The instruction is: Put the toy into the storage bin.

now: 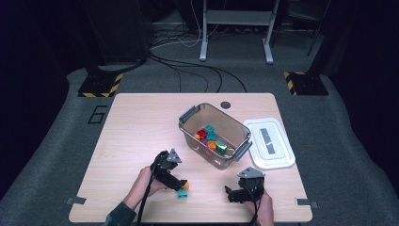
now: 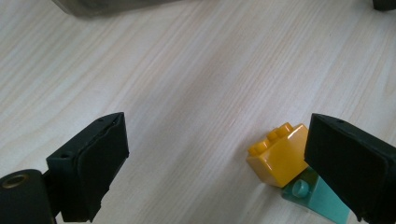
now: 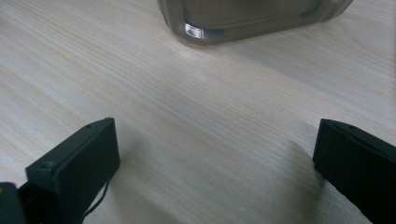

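two black fingers (image 2: 88,168) of the left gripper (image 2: 219,163) rise at the bottom of the left gripper view, spread wide with nothing clamped between them. just inside the far one lies a yellow plastic studded building brick (image 2: 278,156), tilted on the pale wooden counter (image 2: 187,84), and a teal plastic studded brick (image 2: 317,198) lies touching it, partly hidden behind that finger. whether the finger touches the yellow brick cannot be told.

in the high view the left gripper (image 1: 180,185) sits near the front edge of the counter (image 1: 136,127), held by the person's left hand (image 1: 141,186), with the yellow brick (image 1: 186,185) and the teal brick (image 1: 182,193) right at its tip. the right gripper (image 1: 229,193), held by the right hand (image 1: 266,207), rests well apart from the bricks, further along the same front edge. its fingers (image 3: 74,172) stand wide open in the right gripper view, bare wood between them, holding nothing.

behind both grippers, near the middle of the counter, stands a clear grey-tinted plastic storage box with grey handles (image 1: 190,113), holding a heap of coloured bricks (image 1: 210,139) in red, teal, orange and green. just beside the box lies its white rectangular plastic lid (image 1: 277,155), flat on the wood. a rounded lower corner of the box (image 3: 224,28) shows at the top of the right gripper view.
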A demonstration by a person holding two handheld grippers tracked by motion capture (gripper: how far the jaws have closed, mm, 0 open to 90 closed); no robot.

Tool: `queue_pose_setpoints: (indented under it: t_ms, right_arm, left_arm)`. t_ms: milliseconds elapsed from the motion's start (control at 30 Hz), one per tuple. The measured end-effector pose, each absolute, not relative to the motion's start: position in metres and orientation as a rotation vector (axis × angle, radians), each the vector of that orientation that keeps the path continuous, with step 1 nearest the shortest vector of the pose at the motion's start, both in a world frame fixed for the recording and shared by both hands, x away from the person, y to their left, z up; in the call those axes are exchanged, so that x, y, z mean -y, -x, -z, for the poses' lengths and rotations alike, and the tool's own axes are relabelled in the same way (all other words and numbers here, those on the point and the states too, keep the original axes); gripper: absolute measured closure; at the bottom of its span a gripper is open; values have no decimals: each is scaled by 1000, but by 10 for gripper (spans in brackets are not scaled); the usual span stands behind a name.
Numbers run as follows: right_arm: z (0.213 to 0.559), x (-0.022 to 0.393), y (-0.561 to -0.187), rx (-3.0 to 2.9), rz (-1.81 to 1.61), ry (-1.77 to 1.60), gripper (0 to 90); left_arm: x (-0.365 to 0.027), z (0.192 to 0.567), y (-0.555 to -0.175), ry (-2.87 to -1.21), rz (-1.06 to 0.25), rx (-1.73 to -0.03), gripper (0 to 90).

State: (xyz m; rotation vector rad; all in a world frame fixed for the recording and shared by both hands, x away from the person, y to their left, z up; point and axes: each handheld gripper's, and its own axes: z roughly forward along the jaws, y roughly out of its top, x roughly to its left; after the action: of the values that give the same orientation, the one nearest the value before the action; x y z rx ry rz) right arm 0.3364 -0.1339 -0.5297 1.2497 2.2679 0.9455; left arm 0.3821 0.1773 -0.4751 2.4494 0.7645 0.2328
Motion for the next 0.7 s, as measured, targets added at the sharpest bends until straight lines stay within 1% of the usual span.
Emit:
queue_pose_setpoints:
  t_ms: [267, 500, 700]
  right_arm:
    - [530, 134, -336, -2268, -945, -1250, 0]
    - [530, 134, -336, -2268, -945, -1250, 0]
    - [530, 134, -336, -2268, -945, -1250, 0]
  left_arm:
    - [-177, 482, -380, -2445, -212, -777, 47]
    - [-179, 484, -381, -2409, -252, -811, 44]
    - [-178, 482, -376, -2441, -250, -768, 48]
